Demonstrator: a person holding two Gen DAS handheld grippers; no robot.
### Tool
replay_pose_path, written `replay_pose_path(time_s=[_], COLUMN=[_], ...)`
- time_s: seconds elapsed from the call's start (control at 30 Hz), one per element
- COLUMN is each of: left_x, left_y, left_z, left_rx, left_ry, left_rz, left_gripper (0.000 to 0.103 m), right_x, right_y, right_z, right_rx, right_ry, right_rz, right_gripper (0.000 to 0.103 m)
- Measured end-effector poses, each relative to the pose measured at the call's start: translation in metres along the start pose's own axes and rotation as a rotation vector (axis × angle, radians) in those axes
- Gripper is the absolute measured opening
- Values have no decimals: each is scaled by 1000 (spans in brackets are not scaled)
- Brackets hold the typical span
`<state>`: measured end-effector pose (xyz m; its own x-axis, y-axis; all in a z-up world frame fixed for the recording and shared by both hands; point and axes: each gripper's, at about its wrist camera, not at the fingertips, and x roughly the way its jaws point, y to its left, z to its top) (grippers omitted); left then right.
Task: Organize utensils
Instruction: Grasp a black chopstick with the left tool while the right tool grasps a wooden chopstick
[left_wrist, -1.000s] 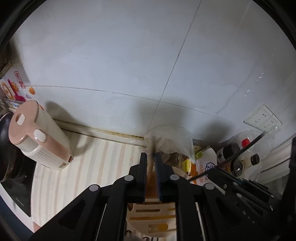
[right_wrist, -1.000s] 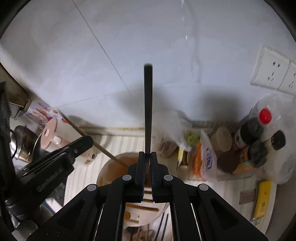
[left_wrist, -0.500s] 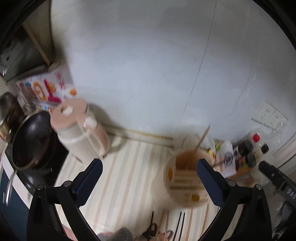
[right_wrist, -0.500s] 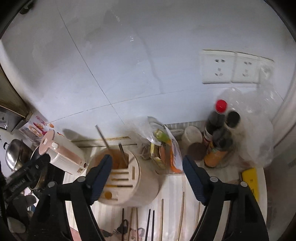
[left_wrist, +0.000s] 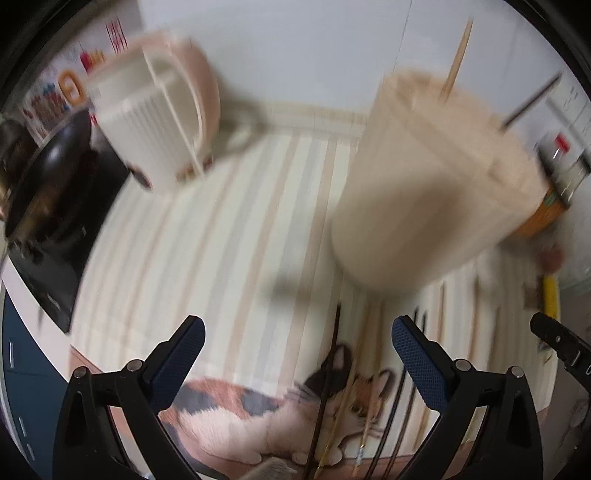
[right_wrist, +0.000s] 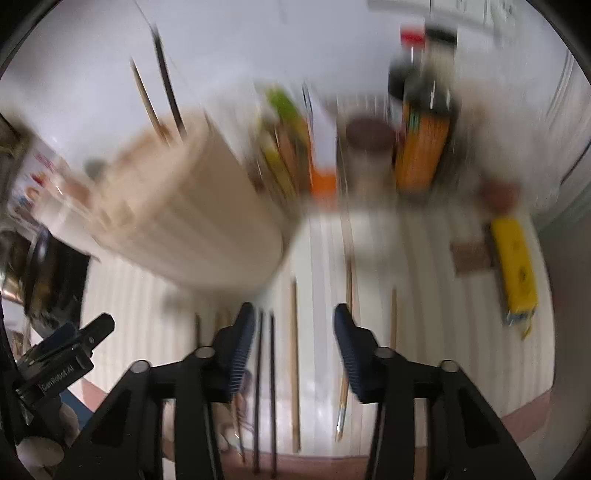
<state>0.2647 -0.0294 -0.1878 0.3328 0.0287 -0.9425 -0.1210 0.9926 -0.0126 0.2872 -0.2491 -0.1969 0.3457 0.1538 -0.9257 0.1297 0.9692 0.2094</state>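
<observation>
Nearest the left wrist camera, the left gripper (left_wrist: 297, 338) hangs with its jaws spread wide and nothing between them, above a striped mat (left_wrist: 207, 236) whose near end carries a printed calico cat (left_wrist: 354, 398). Several chopsticks (left_wrist: 327, 387), dark and pale wood, lie lengthwise on that mat between and just ahead of the blue finger pads (left_wrist: 415, 363). Close to the right wrist camera, the right gripper (right_wrist: 293, 334) is likewise parted and empty, with a pair of dark chopsticks (right_wrist: 271, 373) and a wooden chopstick (right_wrist: 294, 365) lying on the mat directly below and between its fingers; two more pale sticks lie just to the right. Beyond the loose sticks stands the round beige utensil holder (left_wrist: 436, 184), blurred by motion, with one wooden stick (left_wrist: 456, 61) and one dark stick (left_wrist: 532, 99) standing up out of its top, both tilted. Left of it and farther back sits a pink-and-white electric kettle (left_wrist: 155, 110), and at the far left a black pan (left_wrist: 48, 173) on a dark cooktop. Right of the holder, against the white tiled wall, the right view shows blurred food packets (right_wrist: 288, 140), a brown-lidded jar (right_wrist: 369, 147) and dark sauce bottles (right_wrist: 421, 110), with a yellow object (right_wrist: 515, 273) lying on the mat at the right edge.
</observation>
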Motion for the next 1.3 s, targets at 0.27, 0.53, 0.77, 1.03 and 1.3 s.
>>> replay_pose_path(time_s=[0.27,0.53,0.77,1.03,1.3], left_x=[73,106,110,109,105], left_y=[-8,-24,-24,21,37], left_z=[-42,-50,-44,-49,-62], left_rx=[23,117,138,105,97], left_ry=[212,235,223,249,273], left_rz=[-64,-7,-22,-18,-15], left_gripper=[58,42,3,3,4], right_x=[58,108,141,136,128], right_y=[-11,4,16,10,3], right_z=[-34,-39,-38,-62,-83], right_rx=[32,-15,-55,-87,-100], right_ry=[126,242,289,348,391], right_rz=[-8,-7,-67,-122,-121], right_gripper=[6,12,22,7,7])
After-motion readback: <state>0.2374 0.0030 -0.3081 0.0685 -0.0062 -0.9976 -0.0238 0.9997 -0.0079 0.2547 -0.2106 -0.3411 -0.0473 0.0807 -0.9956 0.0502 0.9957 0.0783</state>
